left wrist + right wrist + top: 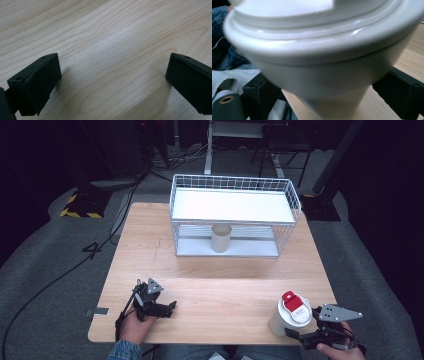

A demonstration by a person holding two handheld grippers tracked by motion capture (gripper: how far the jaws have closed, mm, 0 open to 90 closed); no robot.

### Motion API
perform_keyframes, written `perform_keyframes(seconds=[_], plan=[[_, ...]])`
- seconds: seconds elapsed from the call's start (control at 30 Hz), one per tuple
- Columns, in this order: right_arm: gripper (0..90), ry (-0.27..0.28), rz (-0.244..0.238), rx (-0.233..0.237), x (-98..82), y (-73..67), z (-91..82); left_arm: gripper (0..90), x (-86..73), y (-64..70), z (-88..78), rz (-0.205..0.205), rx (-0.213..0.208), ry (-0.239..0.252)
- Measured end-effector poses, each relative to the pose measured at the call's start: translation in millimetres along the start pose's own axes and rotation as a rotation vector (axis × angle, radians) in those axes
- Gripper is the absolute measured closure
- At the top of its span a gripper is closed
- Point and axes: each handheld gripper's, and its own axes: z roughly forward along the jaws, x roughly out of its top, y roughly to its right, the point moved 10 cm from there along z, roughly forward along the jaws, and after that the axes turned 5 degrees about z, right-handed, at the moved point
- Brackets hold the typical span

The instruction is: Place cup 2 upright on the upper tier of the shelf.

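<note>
A white paper cup [289, 319] with a white lid and a red tab [292, 301] stands at the table's front right corner. My right gripper [303, 325] reaches around its lower part from the right. In the right gripper view the cup [324, 62] looms large and blurred, and my right gripper [329, 100] has a black jaw on each side of the narrow base, open, not clearly pressing it. My left gripper [170, 307] rests low at the front left, and in its own view the left gripper [112, 82] stands wide open over bare wood.
A white wire rack [235, 187] with a flat white shelf stands at the back of the wooden table [215, 280]. A second, beige cup [221, 237] stands under that shelf. The table's front edge runs just below both hands. Cables lie on the grey floor at left.
</note>
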Motion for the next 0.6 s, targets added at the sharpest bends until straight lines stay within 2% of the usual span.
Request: perform_keyframes(seconds=[0.23,0.6], plan=[[8.2,0.043,0.027,-0.025,-0.6,0.3,15.6,0.6,-0.2,0.1,-0.2,0.000,-0.003,-0.003],[8.8,0.109,0.019,-0.042,1.8,-0.6,24.4,0.6,-0.2,0.1,-0.2,0.001,-0.003,-0.003]])
